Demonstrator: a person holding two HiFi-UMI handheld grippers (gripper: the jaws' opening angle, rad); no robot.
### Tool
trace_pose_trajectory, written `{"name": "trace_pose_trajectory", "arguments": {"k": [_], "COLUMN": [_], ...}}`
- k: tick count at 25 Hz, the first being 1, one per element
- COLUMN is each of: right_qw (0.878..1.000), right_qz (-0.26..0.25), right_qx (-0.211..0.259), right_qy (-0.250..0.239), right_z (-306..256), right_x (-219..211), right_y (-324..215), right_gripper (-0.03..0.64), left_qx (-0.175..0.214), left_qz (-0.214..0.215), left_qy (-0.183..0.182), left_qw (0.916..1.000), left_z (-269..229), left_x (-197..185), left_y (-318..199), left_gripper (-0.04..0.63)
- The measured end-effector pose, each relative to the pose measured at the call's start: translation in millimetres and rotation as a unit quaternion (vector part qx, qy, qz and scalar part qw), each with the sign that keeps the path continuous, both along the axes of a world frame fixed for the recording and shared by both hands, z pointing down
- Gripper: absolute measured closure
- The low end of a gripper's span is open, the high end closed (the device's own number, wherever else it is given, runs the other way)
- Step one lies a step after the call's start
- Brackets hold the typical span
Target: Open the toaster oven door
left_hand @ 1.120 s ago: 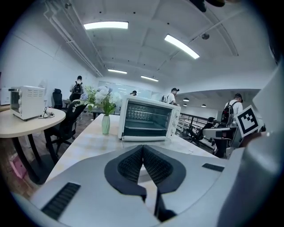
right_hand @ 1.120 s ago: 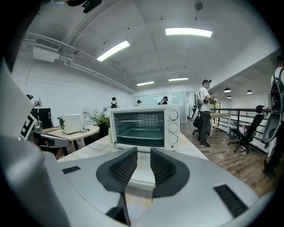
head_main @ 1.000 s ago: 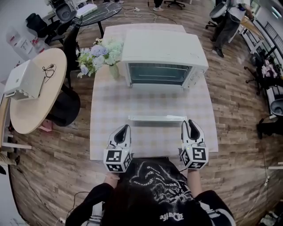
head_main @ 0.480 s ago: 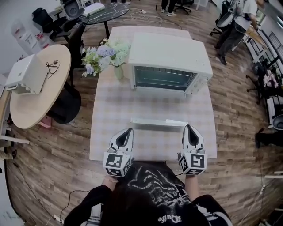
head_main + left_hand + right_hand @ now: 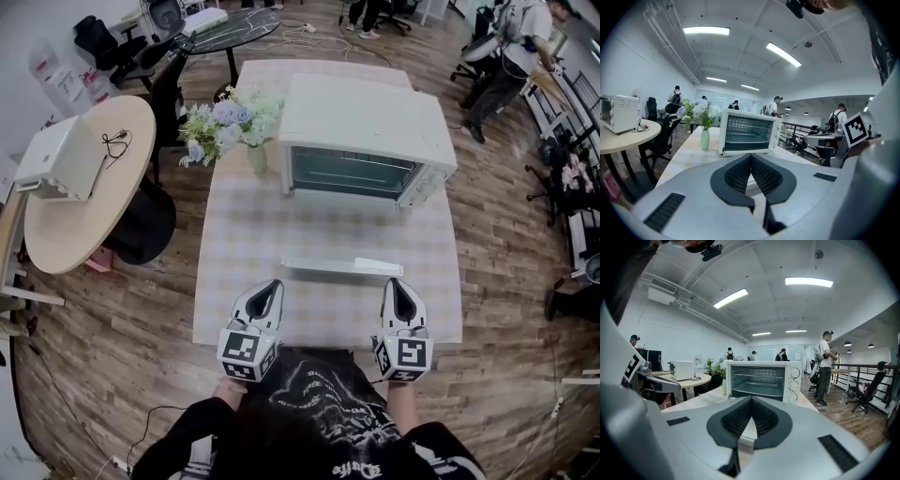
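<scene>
The white toaster oven (image 5: 366,131) stands at the far end of the checked table (image 5: 217,281), its front towards me; its cavity and rack show in the left gripper view (image 5: 747,132) and the right gripper view (image 5: 761,379). A long white bar (image 5: 342,266), as wide as the oven's front, lies across the table between the oven and my grippers; whether it is the lowered door's edge I cannot tell. My left gripper (image 5: 272,284) (image 5: 751,154) and right gripper (image 5: 394,281) (image 5: 751,398) hover near the table's front edge, just short of the bar. Both are shut on nothing.
A vase of flowers (image 5: 230,122) stands left of the oven. A round wooden table (image 5: 84,187) with a white appliance sits to the left. Office chairs and people are in the background, on the wooden floor.
The right gripper's jaws have closed from partly open to shut. Both grippers stay near the table's front edge; the head view has shifted slightly.
</scene>
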State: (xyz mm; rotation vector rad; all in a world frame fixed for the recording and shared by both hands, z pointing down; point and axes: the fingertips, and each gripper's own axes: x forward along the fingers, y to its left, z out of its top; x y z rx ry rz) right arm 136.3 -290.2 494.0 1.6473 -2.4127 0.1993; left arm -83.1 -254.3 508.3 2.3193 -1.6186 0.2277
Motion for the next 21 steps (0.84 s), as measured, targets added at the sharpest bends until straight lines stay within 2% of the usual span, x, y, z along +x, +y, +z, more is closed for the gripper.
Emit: {"name": "trace_pose_trajectory", "arguments": {"k": [21], "right_qw": [0.999], "right_qz": [0.0], "right_qx": [0.005], "right_qy": [0.038], "right_z": [-0.8], "right_x": [-1.9], "right_y": [5.4], "right_gripper": [0.609], "left_qx": [-0.002], "left_qz": [-0.003], "left_qy": [0.005], "left_qw": [1.0], "left_z": [6.7], "left_x": [0.4], "left_y": [6.5], "left_gripper": [0.577]}}
